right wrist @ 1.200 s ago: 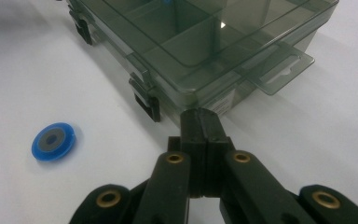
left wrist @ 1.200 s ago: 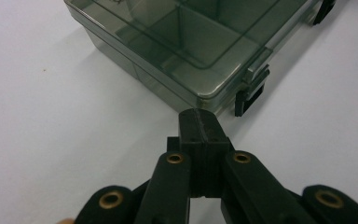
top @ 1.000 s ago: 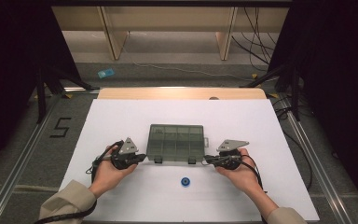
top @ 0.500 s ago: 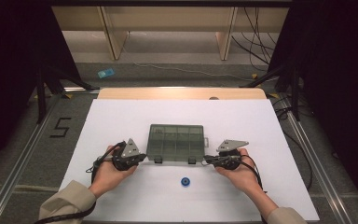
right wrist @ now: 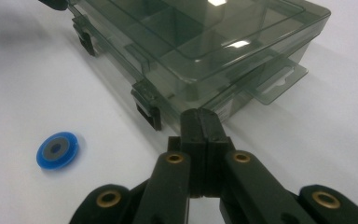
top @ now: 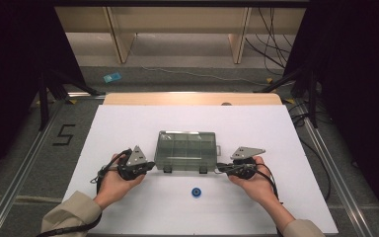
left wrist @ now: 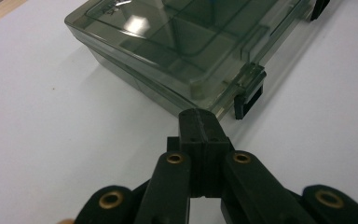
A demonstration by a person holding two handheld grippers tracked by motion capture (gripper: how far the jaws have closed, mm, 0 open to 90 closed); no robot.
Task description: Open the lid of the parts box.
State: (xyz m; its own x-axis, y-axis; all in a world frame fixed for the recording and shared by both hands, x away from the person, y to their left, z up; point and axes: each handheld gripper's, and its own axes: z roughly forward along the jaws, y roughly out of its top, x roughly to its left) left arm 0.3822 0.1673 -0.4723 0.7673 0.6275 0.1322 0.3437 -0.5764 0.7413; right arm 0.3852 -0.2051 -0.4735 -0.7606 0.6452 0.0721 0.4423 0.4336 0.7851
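A smoky clear plastic compartment box (top: pixel 186 150) with its lid down lies in the middle of the white table (top: pixel 128 123). Two dark latches sit on its near edge. My left gripper (top: pixel 153 166) rests at the box's near left corner, jaws shut with nothing between them; its tips (left wrist: pixel 199 122) almost touch the box (left wrist: pixel 177 51). My right gripper (top: pixel 219 168) lies at the near right corner, also shut and empty, with its tips (right wrist: pixel 200 122) close to the box (right wrist: pixel 205 42). A small blue disc (top: pixel 196 192) with a grey centre lies on the table in front of the box, also in the right gripper view (right wrist: pixel 57 149).
A wooden strip (top: pixel 192 98) runs along the table's far edge. Beyond it are shelf legs, cables on the floor and a small blue item (top: pixel 111 77). A "5" mark (top: pixel 64 134) is on the floor at the left. Metal rails flank the table.
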